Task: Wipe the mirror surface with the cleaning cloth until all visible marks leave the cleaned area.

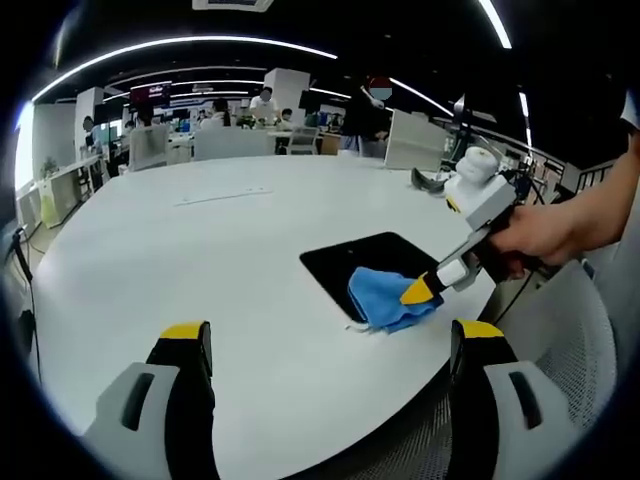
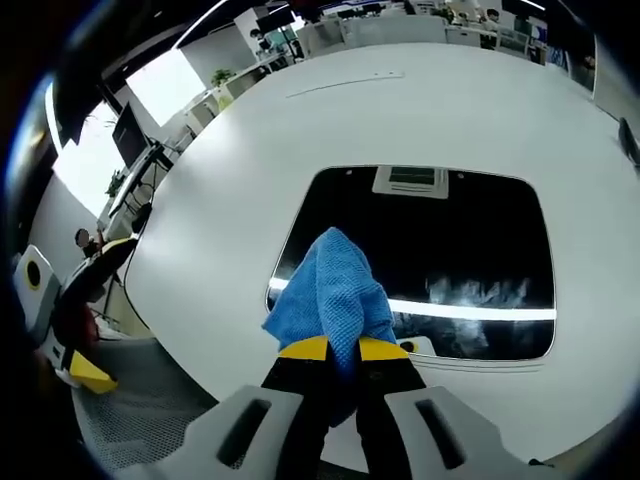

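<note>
no readable text, signs on the far office wall [image 1: 150,93] too small and blurred, no labels legible on the table [image 1: 200,260]

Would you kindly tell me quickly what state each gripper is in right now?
Left gripper: open, holding nothing, above the white table.
Right gripper: shut on the blue cloth, at the mirror.

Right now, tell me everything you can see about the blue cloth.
The cloth is bright blue with a fine woven texture, like microfibre, bunched into a crumpled wad. The right gripper pinches it between its yellow-tipped jaws. It rests on the near edge of the dark, glossy mirror lying flat on the white table. In the left gripper view it sits at the mirror's corner nearest the table's edge.
</note>
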